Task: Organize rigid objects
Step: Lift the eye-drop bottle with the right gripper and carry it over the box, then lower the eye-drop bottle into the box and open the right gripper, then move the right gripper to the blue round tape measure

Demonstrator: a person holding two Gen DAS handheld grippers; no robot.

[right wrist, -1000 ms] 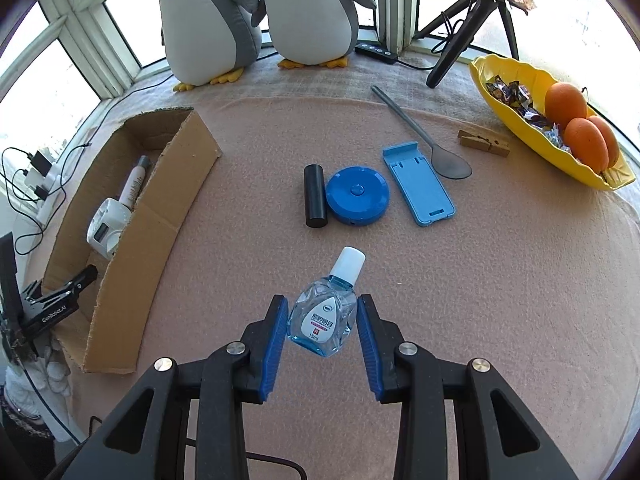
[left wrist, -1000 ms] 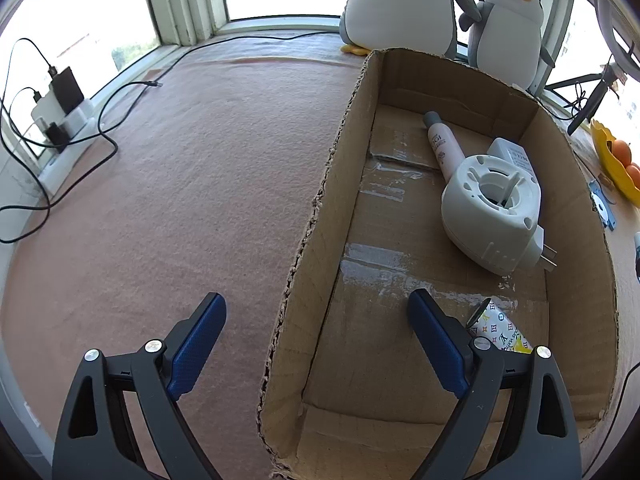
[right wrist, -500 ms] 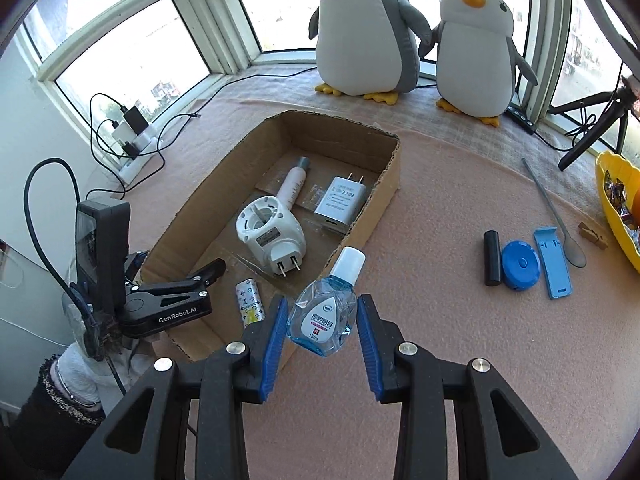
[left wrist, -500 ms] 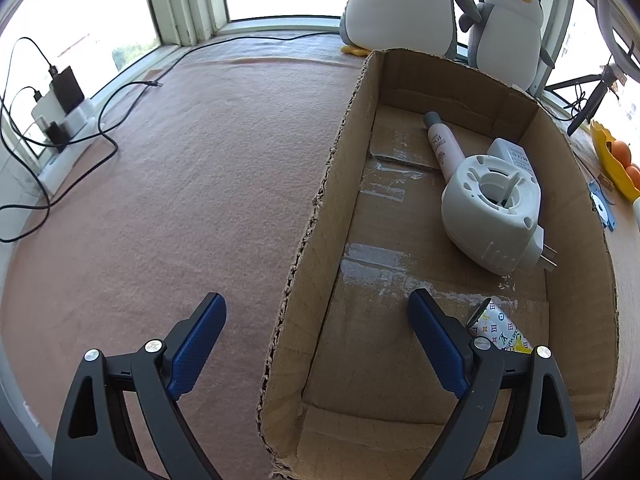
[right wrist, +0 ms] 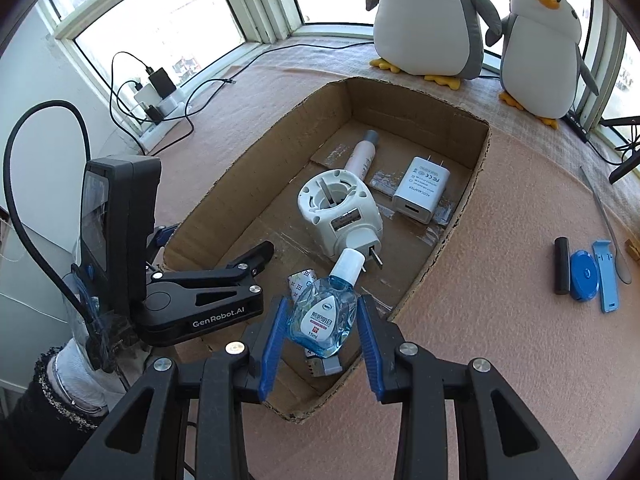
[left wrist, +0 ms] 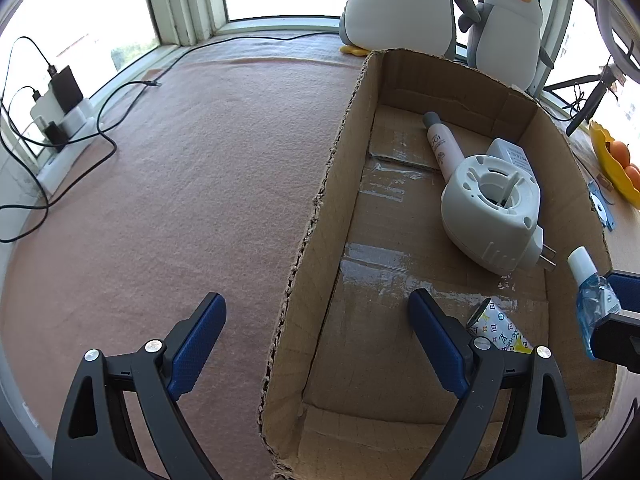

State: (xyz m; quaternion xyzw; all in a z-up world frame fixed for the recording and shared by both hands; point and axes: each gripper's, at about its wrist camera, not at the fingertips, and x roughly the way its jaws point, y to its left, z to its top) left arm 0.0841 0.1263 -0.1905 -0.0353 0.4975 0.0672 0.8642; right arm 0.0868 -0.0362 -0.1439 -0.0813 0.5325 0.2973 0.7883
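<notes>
Right wrist view: my right gripper (right wrist: 323,330) pinches the clear blue eye-drop bottle (right wrist: 323,316) over the brown cardboard box (right wrist: 460,220), where four items lie; my left gripper (left wrist: 316,344) gapes empty. Black cylinder (right wrist: 561,266), blue round case (right wrist: 583,276) and blue stand (right wrist: 606,276) remain outside.

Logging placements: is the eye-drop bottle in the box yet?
Not yet: the clear blue eye-drop bottle hangs clamped in the right claw above the cardboard box.

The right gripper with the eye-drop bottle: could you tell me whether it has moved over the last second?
Yes. The right gripper, shut on the eye-drop bottle, has swung left from the open table to hang over the near end of the cardboard box.
</notes>
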